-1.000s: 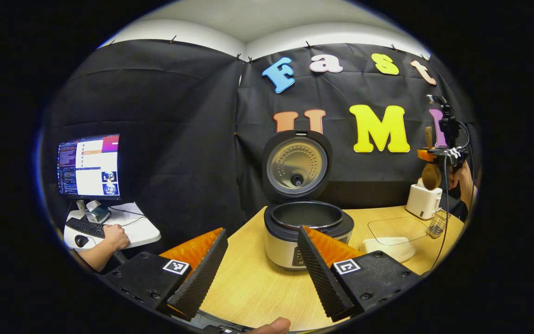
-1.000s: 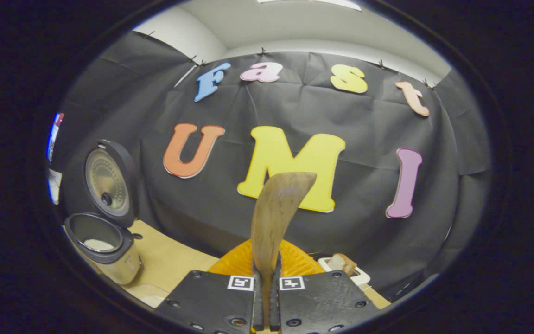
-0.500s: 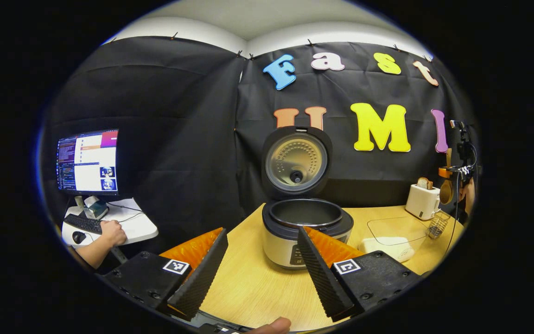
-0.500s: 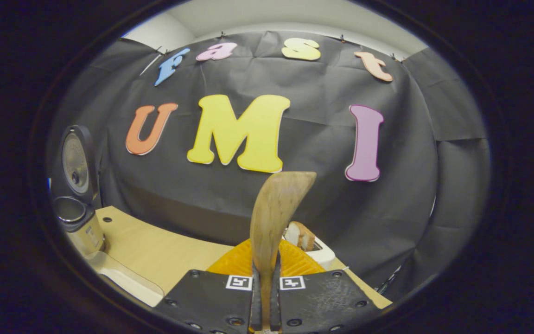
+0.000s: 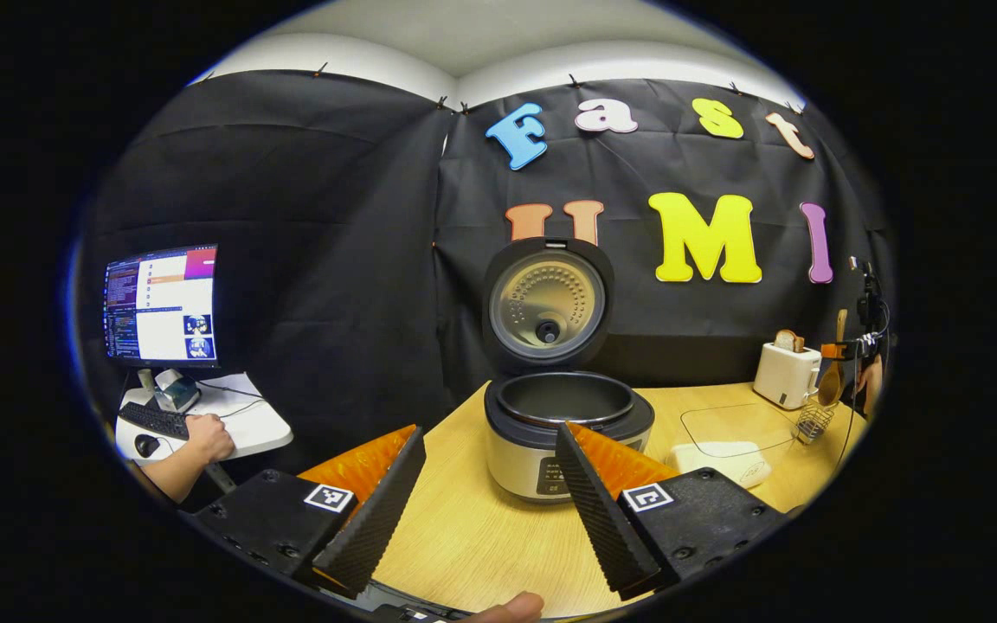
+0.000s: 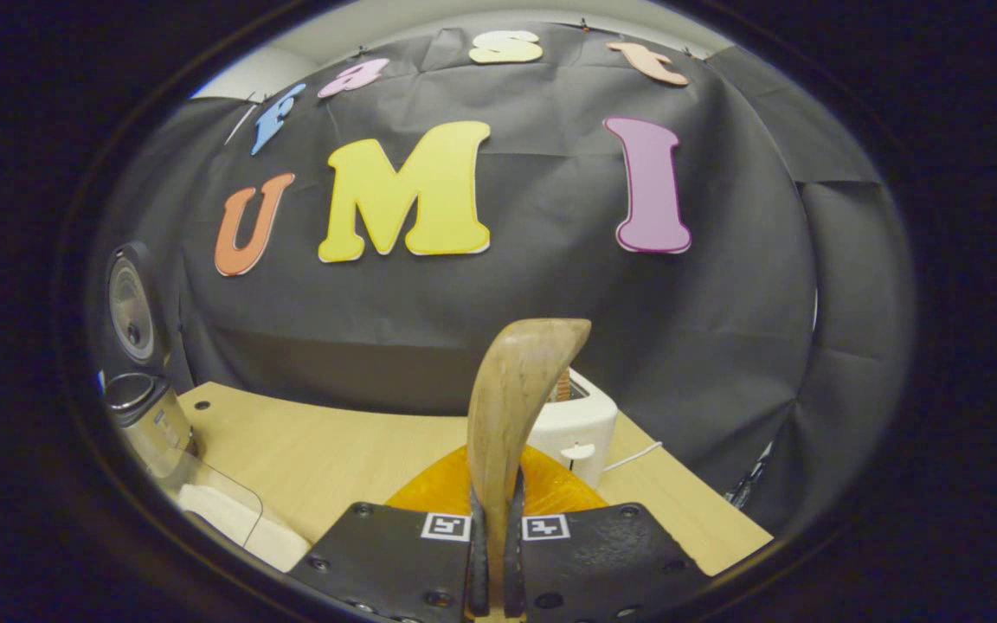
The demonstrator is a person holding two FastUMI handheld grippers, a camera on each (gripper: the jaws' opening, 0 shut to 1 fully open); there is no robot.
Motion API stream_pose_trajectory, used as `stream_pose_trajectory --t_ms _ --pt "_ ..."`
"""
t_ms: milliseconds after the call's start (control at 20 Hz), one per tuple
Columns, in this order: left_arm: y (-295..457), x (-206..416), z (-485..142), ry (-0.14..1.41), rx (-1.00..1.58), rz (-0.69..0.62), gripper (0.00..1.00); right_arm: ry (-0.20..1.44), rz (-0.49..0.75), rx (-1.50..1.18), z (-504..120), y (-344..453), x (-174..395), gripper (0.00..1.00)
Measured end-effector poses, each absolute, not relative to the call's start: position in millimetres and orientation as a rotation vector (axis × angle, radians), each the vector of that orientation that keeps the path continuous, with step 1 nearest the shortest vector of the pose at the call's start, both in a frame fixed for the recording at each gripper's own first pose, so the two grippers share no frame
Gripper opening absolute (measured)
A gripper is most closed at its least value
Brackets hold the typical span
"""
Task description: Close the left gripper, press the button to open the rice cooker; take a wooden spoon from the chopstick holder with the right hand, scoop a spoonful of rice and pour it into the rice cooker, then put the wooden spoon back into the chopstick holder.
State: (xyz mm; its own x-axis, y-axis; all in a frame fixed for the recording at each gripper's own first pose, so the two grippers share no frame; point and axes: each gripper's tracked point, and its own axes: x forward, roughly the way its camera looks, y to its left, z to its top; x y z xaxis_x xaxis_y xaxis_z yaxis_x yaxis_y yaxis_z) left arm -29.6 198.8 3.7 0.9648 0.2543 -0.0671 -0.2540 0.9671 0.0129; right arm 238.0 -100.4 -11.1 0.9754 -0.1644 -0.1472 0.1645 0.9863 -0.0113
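Over the last second my right tongs [image 6: 492, 554] had come down from high against the wall to just above the table [image 6: 334, 450], carrying the wooden spoon [image 6: 511, 407] with them. They were clamped on the spoon's handle, both fingers pressing it, the bowl standing up in front of the camera. In the right gripper view the white toaster [image 6: 581, 424] now sat just behind the spoon, where earlier it had been low and partly hidden. The rice cooker [image 6: 148, 415] had slid to the far left edge of that view.

My left tongs [image 5: 485, 502] had barely moved. They hung wide apart above the near table edge [image 5: 464, 536], gripping nothing. The rice cooker [image 5: 563, 424] stood just beyond them, its lid [image 5: 548, 303] upright and its pot open.

The left gripper view gave what the other did not. At the far right I could see my right tongs [image 5: 836, 355] from outside, holding the spoon [image 5: 831, 385] just above the wire chopstick holder [image 5: 813, 422], beside the toaster [image 5: 784, 374]. A clear-lidded rice container [image 5: 728, 450] lay between cooker and holder. Off to the left a monitor [image 5: 161, 303] glowed above a side desk [image 5: 243, 424], where a person's hand [image 5: 204, 435] rested near a keyboard [image 5: 157, 421].
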Motion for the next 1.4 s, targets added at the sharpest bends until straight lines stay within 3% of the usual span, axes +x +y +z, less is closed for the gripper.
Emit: stream_pose_trajectory --t_ms 50,500,550,800,850,1100,1150,1400 --pt "200 -29 3 0.071 0.001 0.261 0.96 0.155 -0.17 0.009 -14 -104 237 0.11" --pt "194 -27 3 0.07 0.004 0.249 0.97 0.195 -0.159 0.004 -22 -102 231 0.13" --pt "191 -27 3 0.072 0.004 0.246 0.97 0.21 -0.148 0.008 -27 -99 230 0.2" --pt "185 -26 3 0.071 -0.006 0.237 0.97 0.159 -0.175 -0.004 -7 -103 221 0.35" --pt "183 -26 3 0.073 -0.013 0.236 0.97 0.141 -0.187 -0.014 -1 -103 218 0.42" --pt "166 -23 5 0.068 -0.006 0.209 0.97 0.083 -0.22 -0.059 21 -107 206 0.55" --pt "163 -22 5 0.062 -0.005 0.2 0.97 0.082 -0.215 -0.049 21 -106 204 0.65" --pt "160 -14 -4 0.08 -0.051 0.197 0.97 0.108 -0.147 -0.003 13 -86 186 0.67"
